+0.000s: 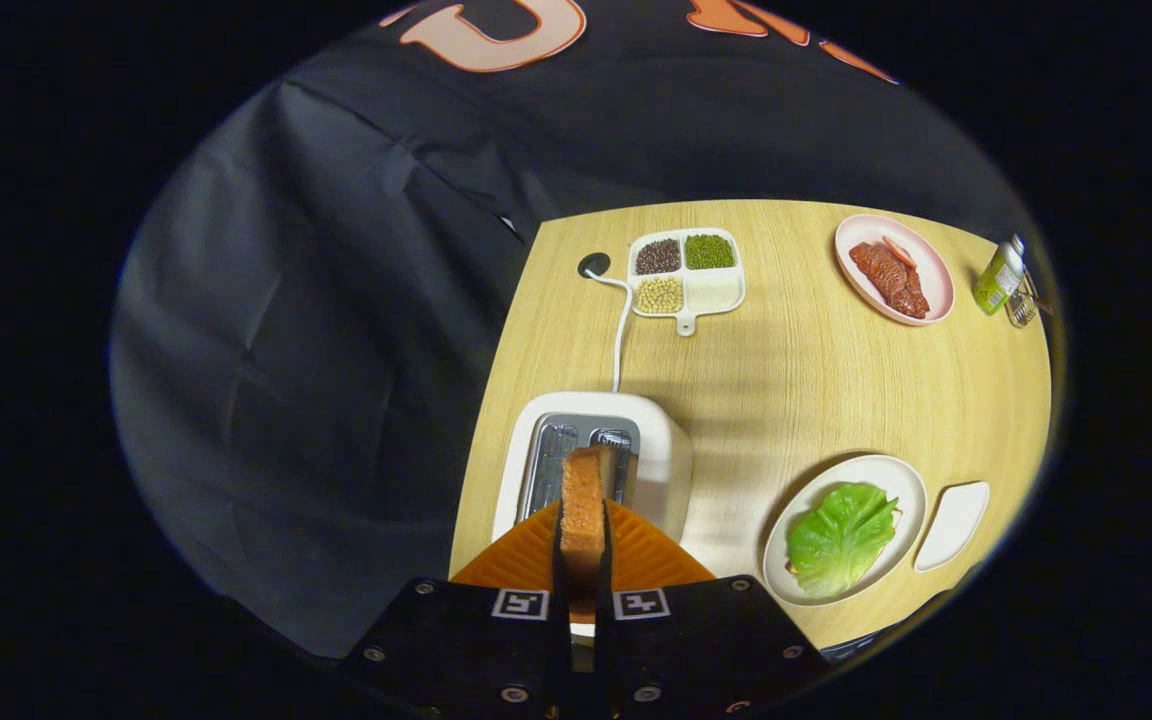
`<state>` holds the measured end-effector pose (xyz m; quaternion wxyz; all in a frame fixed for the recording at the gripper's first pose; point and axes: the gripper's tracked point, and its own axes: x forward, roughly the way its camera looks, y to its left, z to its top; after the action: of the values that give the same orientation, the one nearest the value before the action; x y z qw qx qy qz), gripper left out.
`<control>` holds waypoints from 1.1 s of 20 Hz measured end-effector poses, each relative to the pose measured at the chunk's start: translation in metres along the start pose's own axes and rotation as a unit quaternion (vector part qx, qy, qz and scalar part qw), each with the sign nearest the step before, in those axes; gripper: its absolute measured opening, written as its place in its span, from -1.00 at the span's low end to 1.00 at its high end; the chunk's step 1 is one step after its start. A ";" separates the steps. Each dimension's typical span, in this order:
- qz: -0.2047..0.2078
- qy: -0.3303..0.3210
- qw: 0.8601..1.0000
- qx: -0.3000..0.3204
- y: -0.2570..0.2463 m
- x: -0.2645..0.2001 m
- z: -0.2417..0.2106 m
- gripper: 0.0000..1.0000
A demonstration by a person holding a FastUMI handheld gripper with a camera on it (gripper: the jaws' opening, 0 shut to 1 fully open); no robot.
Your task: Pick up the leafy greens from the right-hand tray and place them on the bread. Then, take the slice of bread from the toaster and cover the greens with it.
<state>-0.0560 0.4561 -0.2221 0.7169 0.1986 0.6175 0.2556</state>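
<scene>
While above toaster point(591, 455), claw point(583, 560) clamps bread slice point(583, 500).

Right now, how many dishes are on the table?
4: a divided dish behind the toaster, a pink plate of meat, a white plate under greens, a small empty dish beside it.

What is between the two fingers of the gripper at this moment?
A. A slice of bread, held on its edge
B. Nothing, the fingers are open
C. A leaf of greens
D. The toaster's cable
A: the gripper is closed on the slice of bread, which stands on edge above the toaster, while the leafy greens lie on the plate beside it.
</scene>
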 end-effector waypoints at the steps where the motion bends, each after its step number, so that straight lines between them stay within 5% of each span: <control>1: 0.011 -0.006 1.000 0.005 0.000 -0.007 0.000 -0.81; 12: 0.065 -0.062 0.996 0.024 -0.053 -0.063 0.000 -0.82; 22: 0.047 -0.043 0.996 0.057 -0.155 -0.054 -0.042 -0.82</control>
<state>-0.0846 0.2989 -0.2796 0.7176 0.2790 0.5894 0.2444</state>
